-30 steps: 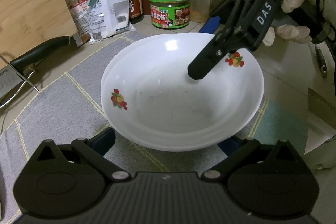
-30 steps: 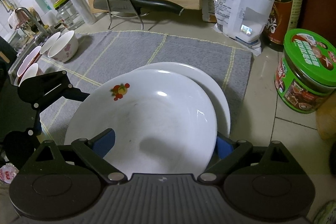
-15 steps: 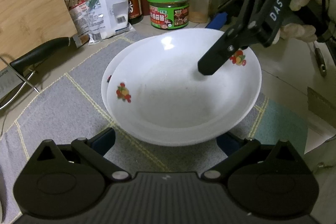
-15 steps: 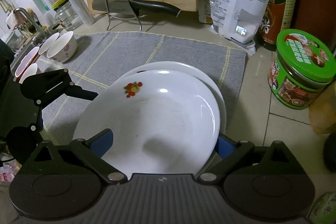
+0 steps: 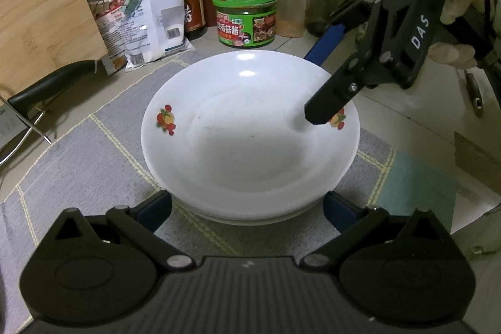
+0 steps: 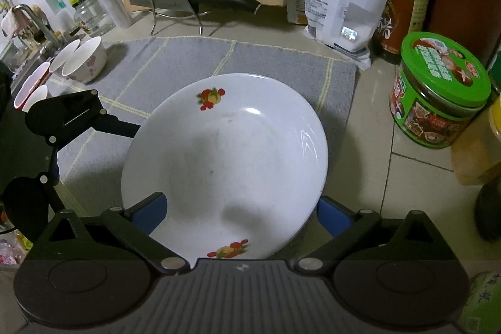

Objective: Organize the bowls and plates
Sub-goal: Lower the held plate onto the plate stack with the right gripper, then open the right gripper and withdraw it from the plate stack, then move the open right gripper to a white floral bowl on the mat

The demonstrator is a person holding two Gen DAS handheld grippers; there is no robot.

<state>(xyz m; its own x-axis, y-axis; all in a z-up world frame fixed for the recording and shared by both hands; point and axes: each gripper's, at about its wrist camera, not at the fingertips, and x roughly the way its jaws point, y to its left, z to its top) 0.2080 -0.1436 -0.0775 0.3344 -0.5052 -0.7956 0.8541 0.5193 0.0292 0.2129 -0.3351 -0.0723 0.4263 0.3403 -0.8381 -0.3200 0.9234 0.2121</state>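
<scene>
On the grey mat [image 5: 78,165] sits my stacked white plate [image 5: 250,133], glazed, slippery, breakable; left claw [image 5: 247,205] is opening around its near rim, right claw [image 6: 241,215] spread wide. I'd pinch the rim.

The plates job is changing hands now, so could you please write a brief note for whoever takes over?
Left tongs: jaws opening, straddling the near rim of the plate stack, holding nothing.
Right tongs: open, either side of the opposite rim, empty.
Top plate sits nested on the stack on the grey mat.
Done: plates stacked.
Left: small bowls at the mat's far edge near the sink, not yet gathered.
</scene>
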